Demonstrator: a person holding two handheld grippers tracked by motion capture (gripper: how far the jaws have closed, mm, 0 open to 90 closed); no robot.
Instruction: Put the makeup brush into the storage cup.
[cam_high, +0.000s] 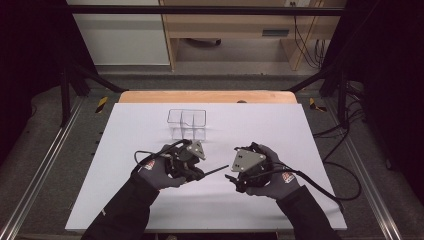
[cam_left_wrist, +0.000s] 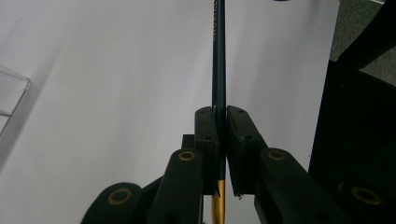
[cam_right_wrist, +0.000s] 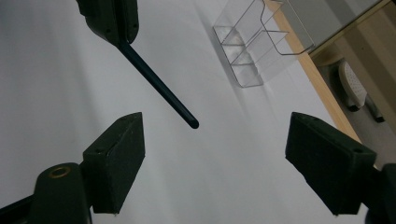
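My left gripper (cam_high: 196, 173) is shut on a dark pencil (cam_left_wrist: 218, 60) with a gold end; the shaft runs straight out between its jaws. In the high view the pencil (cam_high: 215, 170) points right, toward my right gripper (cam_high: 231, 178). In the right gripper view the left gripper (cam_right_wrist: 122, 35) comes in at the top left and the pencil (cam_right_wrist: 161, 87) reaches down to a tip just above the gap between my wide-apart jaws. My right gripper (cam_right_wrist: 215, 163) is open with nothing in it. A clear plastic organiser (cam_high: 187, 123) with compartments stands beyond both hands.
A white sheet (cam_high: 125, 200) covers the table, with its wooden edge (cam_high: 207, 96) at the far side. Cables (cam_high: 345, 185) trail off to the right. Black frame posts (cam_high: 65, 85) stand at the left and right. Shelving (cam_high: 235, 25) stands on the floor beyond.
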